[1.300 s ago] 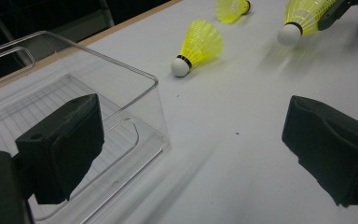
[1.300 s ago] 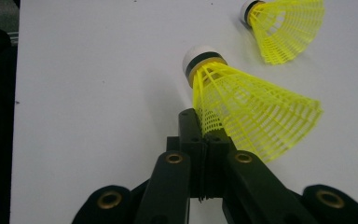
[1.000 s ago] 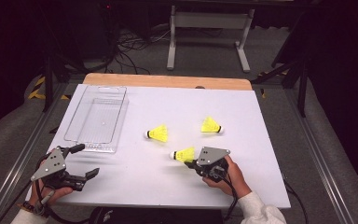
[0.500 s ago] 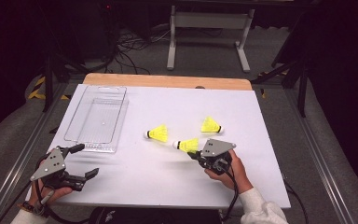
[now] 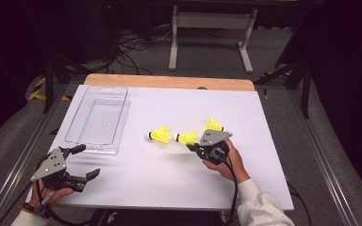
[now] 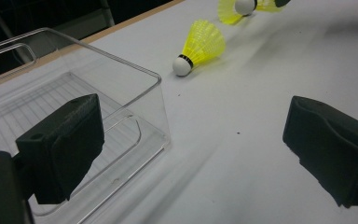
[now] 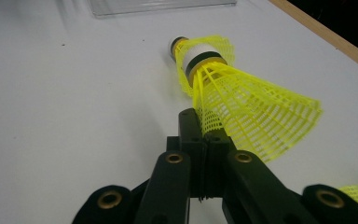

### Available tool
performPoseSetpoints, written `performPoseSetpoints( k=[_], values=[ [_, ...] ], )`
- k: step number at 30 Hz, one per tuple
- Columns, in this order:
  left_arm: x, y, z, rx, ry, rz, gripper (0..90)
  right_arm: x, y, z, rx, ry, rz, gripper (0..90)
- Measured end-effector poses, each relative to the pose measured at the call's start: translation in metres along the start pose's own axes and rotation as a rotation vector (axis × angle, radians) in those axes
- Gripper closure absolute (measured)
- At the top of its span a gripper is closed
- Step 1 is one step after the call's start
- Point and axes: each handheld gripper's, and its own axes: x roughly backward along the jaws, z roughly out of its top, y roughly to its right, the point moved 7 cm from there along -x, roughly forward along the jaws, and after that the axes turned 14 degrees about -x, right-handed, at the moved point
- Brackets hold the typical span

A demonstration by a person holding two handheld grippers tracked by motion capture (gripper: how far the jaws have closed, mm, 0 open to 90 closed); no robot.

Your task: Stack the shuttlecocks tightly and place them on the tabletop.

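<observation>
The right gripper has carried its pinched shuttlecock leftward; the left gripper gapes empty beside the empty clear tray.

A clear plastic tray sits on the white table, with two loose shuttlecocks.
</observation>
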Motion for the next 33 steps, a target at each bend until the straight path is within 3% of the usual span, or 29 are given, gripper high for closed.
performPoseSetpoints(
  k=[14, 23, 33],
  values=[
    [0.001, 0.000, -0.001, -0.004, -0.003, -0.009, 6.4, -0.036, 0.009, 0.005, -0.002, -0.061, 0.014, 90.0],
    [0.000, 0.000, -0.001, -0.004, -0.003, -0.011, 6.5, -0.055, 0.002, 0.011, 0.013, -0.075, 0.044, 90.0],
    [0.000, 0.000, -0.001, -0.008, -0.004, -0.018, 6.6, -0.074, -0.005, 0.011, 0.016, -0.112, 0.046, 90.0]
  ],
)
